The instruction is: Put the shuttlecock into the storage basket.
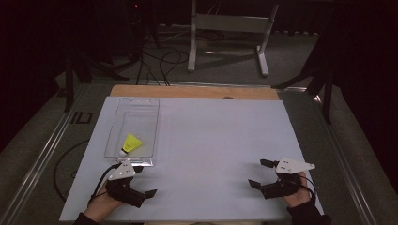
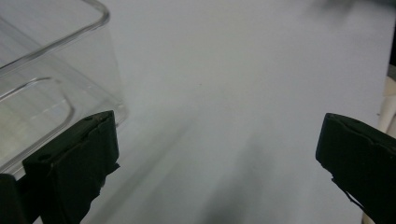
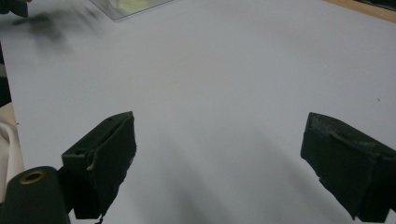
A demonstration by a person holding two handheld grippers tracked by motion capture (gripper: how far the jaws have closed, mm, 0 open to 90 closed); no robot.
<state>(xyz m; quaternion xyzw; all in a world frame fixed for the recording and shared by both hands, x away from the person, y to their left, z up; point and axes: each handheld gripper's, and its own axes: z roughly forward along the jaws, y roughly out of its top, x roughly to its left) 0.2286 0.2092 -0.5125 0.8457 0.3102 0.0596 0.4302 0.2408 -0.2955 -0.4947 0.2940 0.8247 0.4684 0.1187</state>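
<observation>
A yellow shuttlecock with a white cork lies inside a clear plastic box on the left of the white table top. My left gripper rests just in front of the box's near end, open, with nothing between its jaws. In the left gripper view the left gripper is wide open over bare white surface, the box's corner beside its left jaw. My right gripper sits near the front right, open and empty. The right gripper view shows the right gripper spread over the table, the box far off.
A wooden strip runs along the table's far edge. Beyond it, on the grey floor, stand a white metal frame and black cables. Dark stands flank the table. The white surface stretches between the two grippers.
</observation>
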